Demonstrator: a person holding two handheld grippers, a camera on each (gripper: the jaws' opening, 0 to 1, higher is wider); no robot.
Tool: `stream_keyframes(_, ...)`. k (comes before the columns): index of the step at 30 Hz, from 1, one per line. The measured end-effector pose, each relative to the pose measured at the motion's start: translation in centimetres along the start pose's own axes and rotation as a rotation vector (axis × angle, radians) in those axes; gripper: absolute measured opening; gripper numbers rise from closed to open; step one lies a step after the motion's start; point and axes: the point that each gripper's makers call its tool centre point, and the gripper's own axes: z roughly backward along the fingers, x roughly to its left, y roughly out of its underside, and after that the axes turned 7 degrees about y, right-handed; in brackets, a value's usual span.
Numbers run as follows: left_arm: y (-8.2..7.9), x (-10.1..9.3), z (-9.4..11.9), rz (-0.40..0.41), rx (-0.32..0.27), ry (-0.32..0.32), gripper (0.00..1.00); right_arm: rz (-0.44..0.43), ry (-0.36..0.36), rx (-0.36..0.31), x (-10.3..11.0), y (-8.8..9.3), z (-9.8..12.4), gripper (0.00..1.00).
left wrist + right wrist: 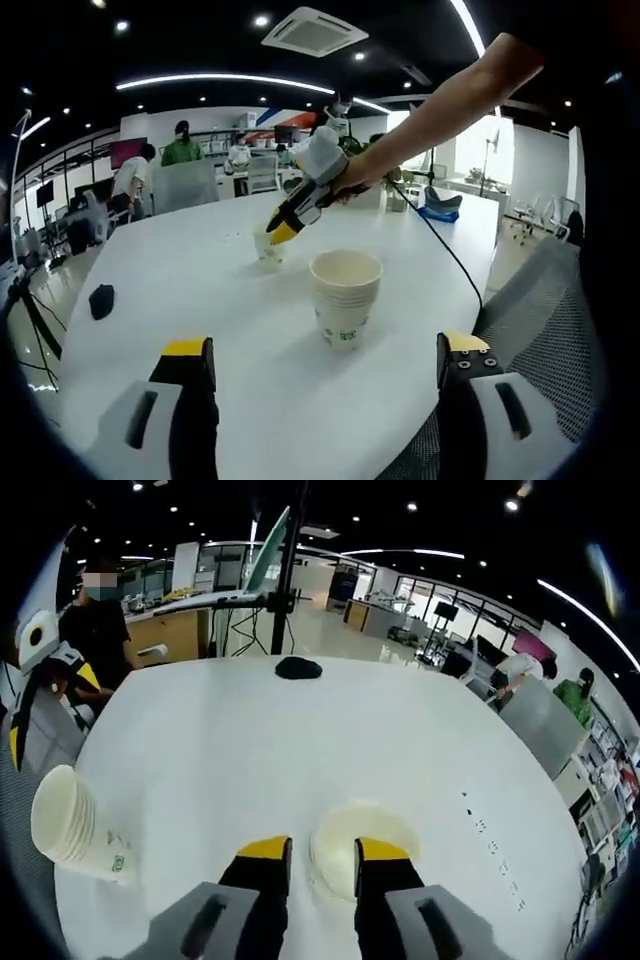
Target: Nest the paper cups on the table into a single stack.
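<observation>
your right tongs [310,858] pinch the near rim of a single paper cup [362,852] standing on the white table [300,750]. your left tongs [325,362] are spread wide, holding nothing, hovering near the stack of nested cups [345,296] just ahead. a black object [298,667] lies at the table's far edge.

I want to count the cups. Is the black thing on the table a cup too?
No, the black thing lies low and flat at the far side of the white table, unlike the tall stack of paper cups.
</observation>
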Motion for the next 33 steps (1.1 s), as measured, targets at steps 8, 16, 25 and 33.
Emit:
stream_keyframes(8,0.5,-0.1,-0.1,-0.003,0.008,0.015,0.9,0.131,-0.059,0.037,1.5,0.8,-0.1,0.04)
stream_keyframes(16,0.4,-0.4,-0.2,-0.017,0.011,0.022,0.88,0.164,-0.073,0.04,2.6,0.6,0.9,0.0)
stream_keyframes(25,0.0,-0.6,-0.2,-0.023,0.002,0.019,0.89,0.161,-0.031,0.015,1.9,-0.5,2.6,0.0)
stream_keyframes(33,-0.2,-1.0,-0.2,-0.026,-0.008,0.038,0.9,0.169,-0.006,-0.027,1.6,-1.3,4.2,0.0)
